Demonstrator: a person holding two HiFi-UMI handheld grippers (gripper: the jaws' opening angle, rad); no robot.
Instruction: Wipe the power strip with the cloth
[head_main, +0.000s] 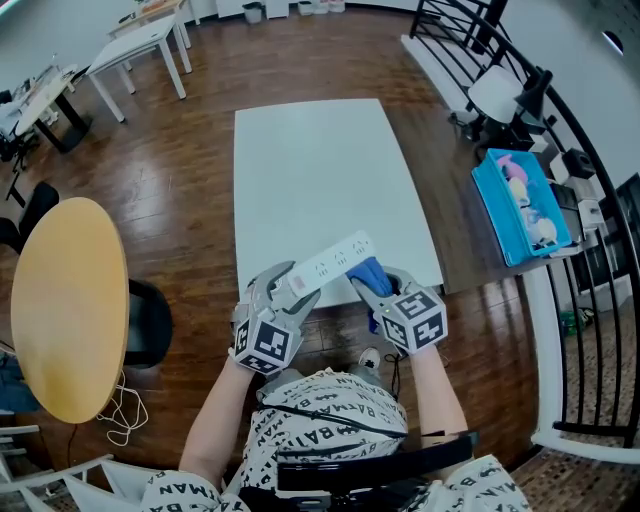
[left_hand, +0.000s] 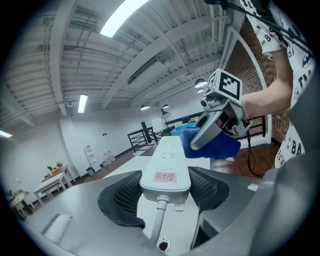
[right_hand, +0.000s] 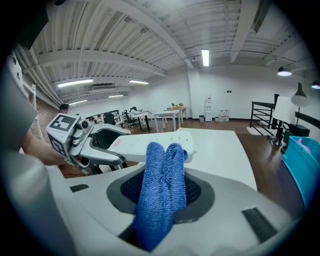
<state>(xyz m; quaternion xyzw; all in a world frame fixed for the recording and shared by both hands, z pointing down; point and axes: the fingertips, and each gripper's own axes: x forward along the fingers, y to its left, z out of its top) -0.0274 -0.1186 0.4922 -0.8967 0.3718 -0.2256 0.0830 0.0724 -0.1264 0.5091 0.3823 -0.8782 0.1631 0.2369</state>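
The person wore a short-sleeved white shirt printed all over with black lettering. The left tongs and right tongs were grey — each topped by a cube of black-and-white square markers.

A white table stretches away in front of the left gripper and the right gripper, on a brown wood floor. Far off to the left of the left gripper is a round yellow table with a black chair beside it. Off to the right of the right gripper sits a blue box next to a black rail.
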